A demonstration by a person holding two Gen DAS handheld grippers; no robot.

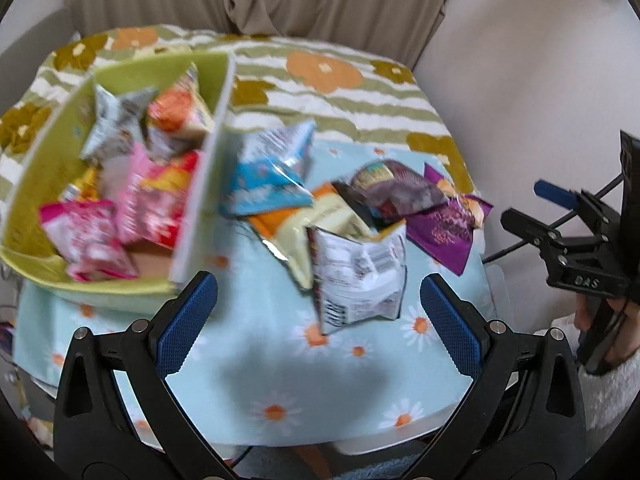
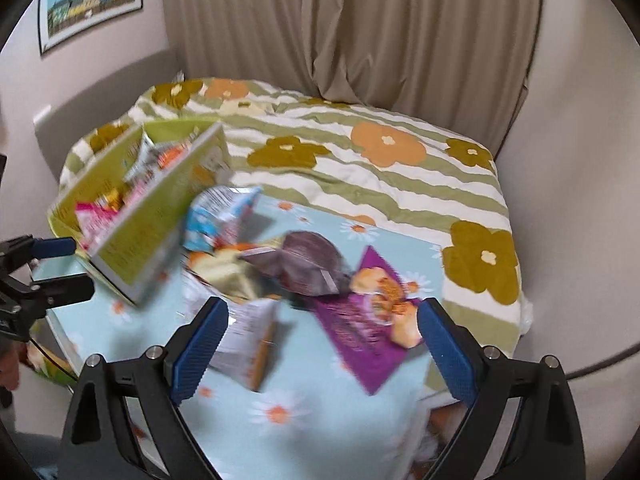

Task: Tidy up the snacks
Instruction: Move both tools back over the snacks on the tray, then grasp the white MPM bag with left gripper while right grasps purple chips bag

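Note:
A green box (image 1: 48, 168) (image 2: 160, 208) on the left holds several snack packets, pink (image 1: 88, 240), silver and orange. Loose packets lie on the daisy-print table (image 1: 280, 380): a blue one (image 1: 268, 184), a white one with a barcode (image 1: 360, 280) (image 2: 248, 340), a dark brown one (image 1: 396, 192) (image 2: 304, 264) and a purple one (image 1: 444, 228) (image 2: 368, 324). My left gripper (image 1: 320, 316) hangs open above the table just short of the white packet, nothing between its fingers. My right gripper (image 2: 324, 344) is open too, over the white and purple packets; it shows at the right edge (image 1: 560, 216) in the left wrist view.
A bed with a green-striped flower quilt (image 2: 360, 168) lies behind the table, with beige curtains (image 2: 360, 40) beyond. A framed picture (image 2: 92, 0) hangs on the wall at left. A white fluffy sleeve (image 1: 608, 392) shows at the right.

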